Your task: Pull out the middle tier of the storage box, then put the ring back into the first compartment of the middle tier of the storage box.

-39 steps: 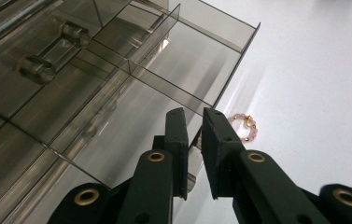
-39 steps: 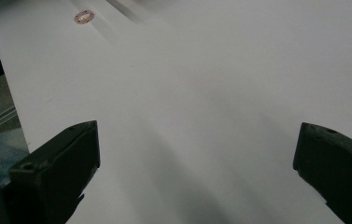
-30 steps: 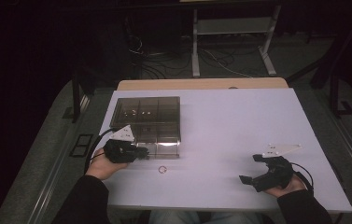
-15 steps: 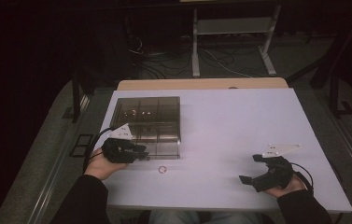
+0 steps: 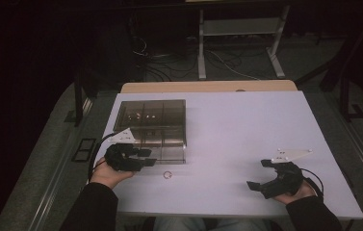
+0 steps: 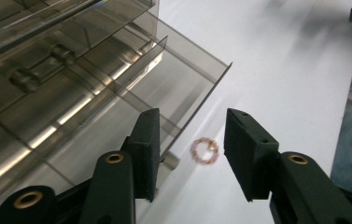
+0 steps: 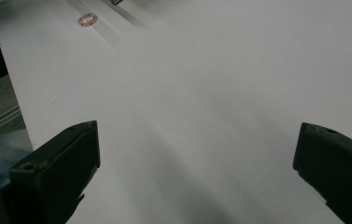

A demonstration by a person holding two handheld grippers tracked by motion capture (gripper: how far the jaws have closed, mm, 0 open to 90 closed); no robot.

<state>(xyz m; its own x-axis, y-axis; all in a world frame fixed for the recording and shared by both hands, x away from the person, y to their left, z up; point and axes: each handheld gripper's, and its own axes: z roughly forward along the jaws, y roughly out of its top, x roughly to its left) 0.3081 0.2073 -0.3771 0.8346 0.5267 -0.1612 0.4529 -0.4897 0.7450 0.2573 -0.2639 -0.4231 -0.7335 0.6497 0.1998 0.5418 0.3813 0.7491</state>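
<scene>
A smoky clear drawer box [image 5: 150, 118] stands at the table's left, with its lowest drawer [image 6: 131, 93] pulled out toward me. My left gripper [image 5: 146, 157] sits at that drawer's front corner. Its jaws have just been opening; the drawer's thin front wall [image 6: 197, 109] stands between them [image 6: 190, 126], close to the left pad, with no pad pressing on it. A small pink bead ring [image 5: 168, 175] lies on the table just past the drawer, also seen between the jaws [image 6: 205, 150]. My right gripper [image 5: 258, 173] rests at the near right, open and empty [image 7: 197, 154].
The white table [image 5: 246, 125] ends in a wooden strip [image 5: 208, 86] at the far edge. The bead ring [image 7: 88, 19] lies far off to the upper left in the right gripper view. Cables and a metal stand [image 5: 237, 43] are on the floor beyond.
The left gripper's jaws stand wider apart than before, at the drawer's front. Both hands have stayed about where they were.
</scene>
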